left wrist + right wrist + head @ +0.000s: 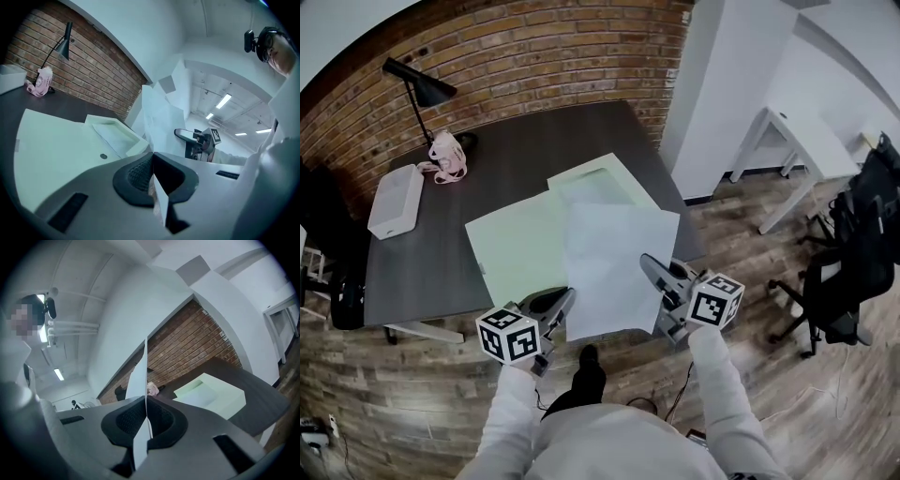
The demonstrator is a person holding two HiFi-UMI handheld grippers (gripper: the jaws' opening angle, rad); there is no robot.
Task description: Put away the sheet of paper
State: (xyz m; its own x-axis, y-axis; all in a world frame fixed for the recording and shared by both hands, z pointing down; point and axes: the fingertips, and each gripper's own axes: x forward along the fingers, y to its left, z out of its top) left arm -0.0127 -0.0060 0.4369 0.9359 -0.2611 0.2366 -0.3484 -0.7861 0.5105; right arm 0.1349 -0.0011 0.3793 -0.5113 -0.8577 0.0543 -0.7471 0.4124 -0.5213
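Main risk as I read it: the sheet of paper (pixel 614 267) is pinched only along its near edge, one gripper at each near corner, so most of it hangs free over the near side of the table (pixel 431 253). If my two hands drift apart it could tear or pull out of one pinch; if they close in, it buckles and creases. The loose far edge could also catch on the rim of the pale green folder (pixel 520 248) lying open on the table (probably where the sheet goes, my guess) and fold under instead of sliding in.

Fingers: the left gripper (pixel 565 300) is clamped tight on the sheet's near-left corner; in the left gripper view its pads (pixel 136 173) meet with only the paper edge between them. The right gripper (pixel 651 266) is likewise clenched on the near-right corner, its pads (pixel 124 420) squeezed onto the sheet, which stands edge-on from between them. Neither gripper touches the table or the folder.
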